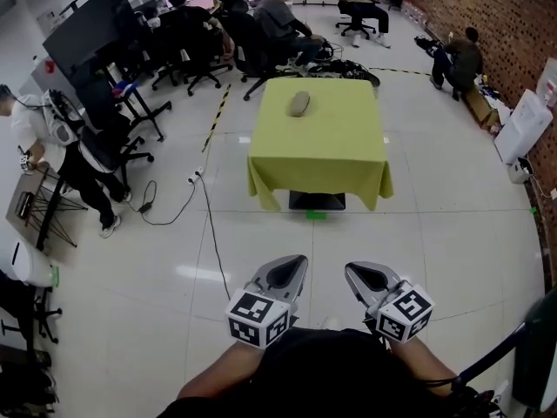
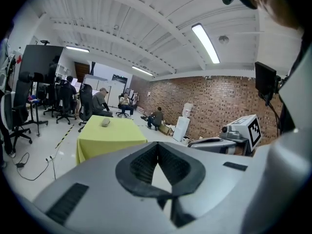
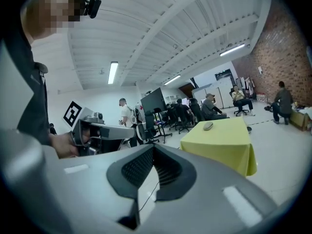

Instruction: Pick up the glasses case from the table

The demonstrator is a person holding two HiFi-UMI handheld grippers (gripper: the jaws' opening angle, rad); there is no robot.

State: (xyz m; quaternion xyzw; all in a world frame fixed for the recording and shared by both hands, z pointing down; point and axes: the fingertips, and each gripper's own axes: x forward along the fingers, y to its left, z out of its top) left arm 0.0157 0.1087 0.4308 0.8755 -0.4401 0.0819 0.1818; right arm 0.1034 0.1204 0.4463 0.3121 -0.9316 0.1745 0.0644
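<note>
The left hand-held gripper (image 1: 294, 261) and right hand-held gripper (image 1: 352, 269) are both closed and empty. Only the head view shows the black base (image 1: 317, 200) under the yellow-clothed counter (image 1: 331, 151) bearing the grey oval glasses case (image 1: 298, 104).

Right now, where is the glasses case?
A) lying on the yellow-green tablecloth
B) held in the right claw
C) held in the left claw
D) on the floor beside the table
A: the glasses case lies on the tablecloth, far ahead of the left claw and the right claw, both shut and empty.
</note>
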